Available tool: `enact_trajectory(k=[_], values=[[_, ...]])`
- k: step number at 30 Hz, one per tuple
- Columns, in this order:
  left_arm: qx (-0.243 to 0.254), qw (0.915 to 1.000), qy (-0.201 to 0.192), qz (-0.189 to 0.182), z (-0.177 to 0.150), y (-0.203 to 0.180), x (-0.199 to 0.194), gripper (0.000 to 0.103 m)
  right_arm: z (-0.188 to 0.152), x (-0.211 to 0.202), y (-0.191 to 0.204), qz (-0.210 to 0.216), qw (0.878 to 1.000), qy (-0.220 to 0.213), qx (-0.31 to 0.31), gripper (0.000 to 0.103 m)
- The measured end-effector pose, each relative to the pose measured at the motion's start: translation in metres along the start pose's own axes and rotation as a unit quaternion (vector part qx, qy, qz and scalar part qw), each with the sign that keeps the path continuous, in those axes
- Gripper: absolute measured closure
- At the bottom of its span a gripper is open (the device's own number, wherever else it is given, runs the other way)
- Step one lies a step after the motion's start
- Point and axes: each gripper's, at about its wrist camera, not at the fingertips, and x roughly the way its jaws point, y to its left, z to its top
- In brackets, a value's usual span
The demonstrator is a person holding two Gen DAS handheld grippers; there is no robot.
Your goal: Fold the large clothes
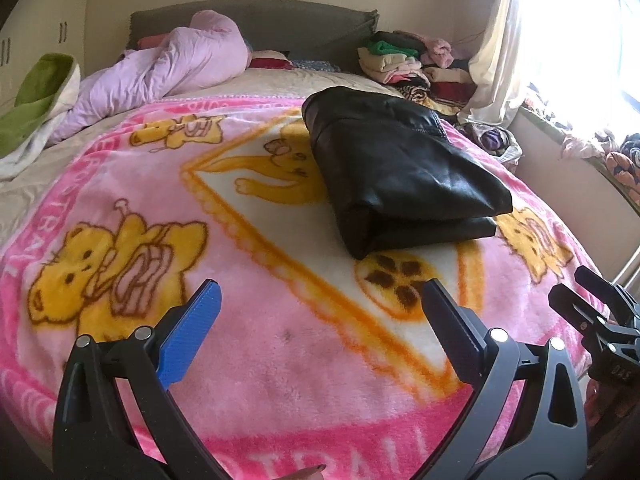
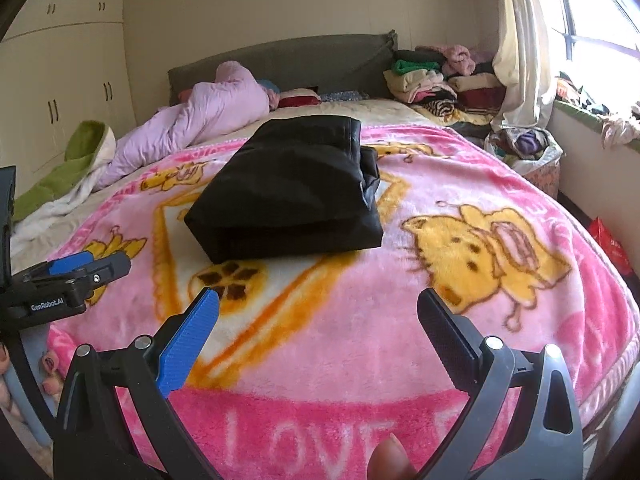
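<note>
On the bed's pink blanket (image 2: 360, 360) | black jacket (image 2: 288, 196) lies folded mid-bed, apart from both tongs | left tongs (image 1: 320, 320) apart, empty | right tongs (image 2: 316, 320) apart, empty | risk: slick fabric may slide open if nudged

A black, leather-look garment (image 1: 400, 168) lies folded into a thick rectangular bundle, flat on the bed's pink cartoon-print blanket (image 1: 280, 360).
</note>
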Motion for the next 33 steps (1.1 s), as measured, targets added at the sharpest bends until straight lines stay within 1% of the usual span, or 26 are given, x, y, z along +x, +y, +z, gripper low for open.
enact_trajectory(k=[13, 33], values=[[0.009, 0.9999, 0.007, 0.006, -0.0032, -0.0032, 0.0027, 0.009, -0.0002, 0.0018, 0.0041, 0.002, 1.0, 0.005, -0.008, 0.004], [0.011, 0.9998, 0.006, 0.017, -0.0043, 0.0019, 0.0024, 0.009, -0.0012, 0.0031, 0.0027, 0.005, 1.0, 0.012, -0.005, 0.004]])
